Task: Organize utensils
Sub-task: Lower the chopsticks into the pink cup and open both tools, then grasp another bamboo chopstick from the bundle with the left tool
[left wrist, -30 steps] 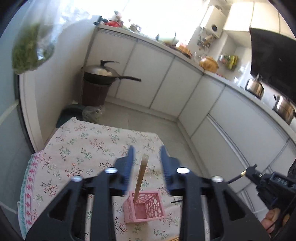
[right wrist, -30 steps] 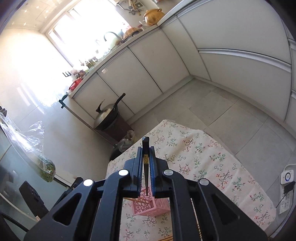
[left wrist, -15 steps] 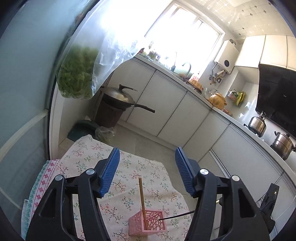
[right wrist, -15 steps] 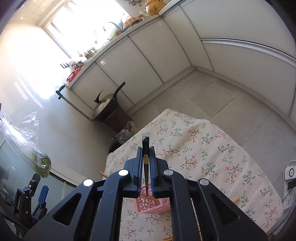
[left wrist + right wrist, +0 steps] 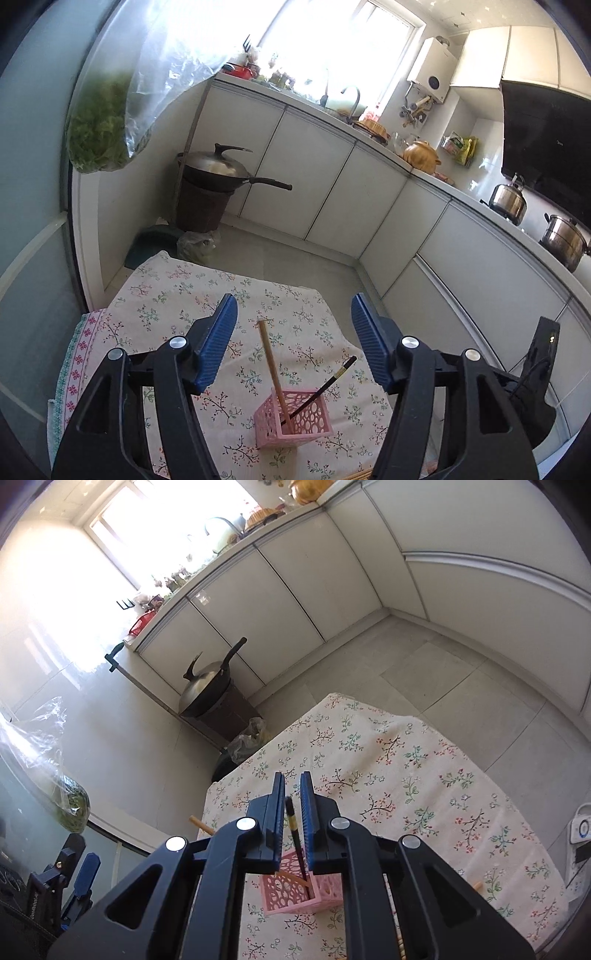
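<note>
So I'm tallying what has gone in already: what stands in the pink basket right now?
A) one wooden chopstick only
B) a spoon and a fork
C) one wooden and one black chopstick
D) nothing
C: the left wrist view shows a wooden chopstick and a black chopstick both leaning inside the pink basket.

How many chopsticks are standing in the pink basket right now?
2. A wooden chopstick leans in the pink basket near its left side, and a black chopstick slants up toward the right. More chopsticks lie on the cloth at the frame's bottom edge, mostly hidden.
</note>
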A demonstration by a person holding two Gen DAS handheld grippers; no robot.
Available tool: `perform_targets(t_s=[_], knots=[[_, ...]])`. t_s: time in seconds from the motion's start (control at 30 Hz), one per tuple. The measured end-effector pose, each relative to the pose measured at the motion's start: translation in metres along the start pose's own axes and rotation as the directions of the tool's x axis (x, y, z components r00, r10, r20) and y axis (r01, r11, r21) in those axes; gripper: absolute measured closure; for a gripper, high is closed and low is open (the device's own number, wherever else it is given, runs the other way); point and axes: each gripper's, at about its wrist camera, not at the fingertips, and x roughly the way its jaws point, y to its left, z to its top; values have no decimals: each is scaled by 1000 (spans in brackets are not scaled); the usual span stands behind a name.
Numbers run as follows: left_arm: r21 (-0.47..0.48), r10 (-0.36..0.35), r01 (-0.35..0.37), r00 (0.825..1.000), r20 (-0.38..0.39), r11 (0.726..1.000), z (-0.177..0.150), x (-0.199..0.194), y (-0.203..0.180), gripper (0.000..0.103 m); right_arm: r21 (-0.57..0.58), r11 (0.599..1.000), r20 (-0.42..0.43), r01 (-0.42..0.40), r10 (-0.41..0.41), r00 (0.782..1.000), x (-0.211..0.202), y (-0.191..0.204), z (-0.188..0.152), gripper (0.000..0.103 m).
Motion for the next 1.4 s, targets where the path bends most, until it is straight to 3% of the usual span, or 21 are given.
perform_targets(t_s=[0.1, 0.17, 0.27, 0.43, 0.77, 0.93, 1.03, 1.17, 1.23, 1.33, 1.4], knots=[[84, 35, -33, 999, -24, 996, -10, 5, -17, 39, -81, 995, 31, 51, -49, 998, -15, 9, -9, 86], [140, 66, -62, 998, -26, 988, -19, 6, -29, 37, -130, 988, 54, 83, -77, 996, -24, 15, -17, 72], [197, 86, -79, 996, -26, 977, -32, 7, -41, 27, -183, 975, 95, 127, -111, 989, -40, 19, -30, 64], [255, 96, -88, 995, -20, 963, -45, 3, -52, 16, -209, 953, 139, 217, -191, 972, -59, 9, -43, 39], [346, 94, -64, 993, -73, 936, -75, 10, -72, 7, -171, 916, 140, 364, -343, 929, -81, -34, -55, 12], [406, 110, -32, 979, -170, 914, -91, 27, -81, 7, -181, 873, 144, 453, -432, 890, -96, -58, -67, 7], [387, 58, 80, 941, -332, 919, -104, 46, -83, 7, -167, 856, 119, 489, -475, 872, -110, -83, -78, 7], [368, 13, 230, 834, -552, 901, -140, 75, -101, 7, -88, 856, 12, 509, -510, 860, -121, -123, -95, 7], [398, 25, 274, 797, -604, 875, -161, 87, -116, 7, -24, 867, -65, 497, -497, 865, -123, -143, -102, 7], [422, 53, 305, 755, -653, 854, -186, 109, -134, 7, 38, 863, -137, 504, -495, 858, -119, -165, -110, 7], [411, 69, 330, 703, -707, 850, -204, 131, -147, 7, 51, 855, -148, 516, -504, 851, -120, -173, -113, 7]])
